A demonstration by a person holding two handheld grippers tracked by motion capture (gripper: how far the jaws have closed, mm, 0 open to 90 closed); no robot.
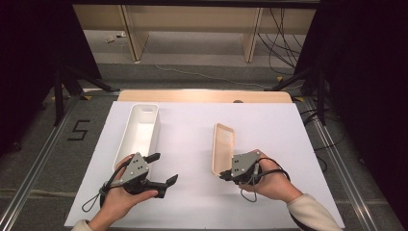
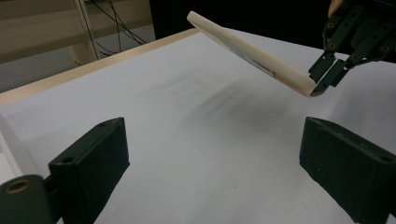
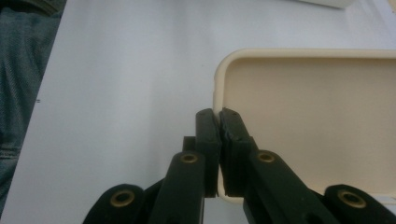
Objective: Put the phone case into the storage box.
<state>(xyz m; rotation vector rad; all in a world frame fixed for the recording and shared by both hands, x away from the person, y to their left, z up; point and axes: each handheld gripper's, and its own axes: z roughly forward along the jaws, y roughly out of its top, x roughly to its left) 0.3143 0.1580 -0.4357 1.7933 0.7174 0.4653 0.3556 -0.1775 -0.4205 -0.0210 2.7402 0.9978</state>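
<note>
A flat beige lid (image 1: 223, 144) hangs tilted above the white sheet, right of centre, and casts a shadow below it. My right gripper (image 1: 225, 174) is shut on its near rim. In the right gripper view the two pads (image 3: 208, 128) pinch the rim of the lid (image 3: 317, 116), whose hollow side faces the camera. A long white bin (image 1: 139, 130) stands open at the left. My left gripper (image 1: 164, 168) is held just in front of the bin with its jaws wide apart and nothing between them. From the left gripper (image 2: 215, 163) the lid (image 2: 247, 51) and the right gripper (image 2: 322, 81) show farther off.
A white sheet (image 1: 192, 202) covers the wooden table, whose far edge (image 1: 202, 95) shows bare. The bin's wall (image 2: 9, 140) lies close to the left jaw. Stand legs (image 1: 72, 82) and cables (image 1: 284, 43) are on the floor beyond the table.
</note>
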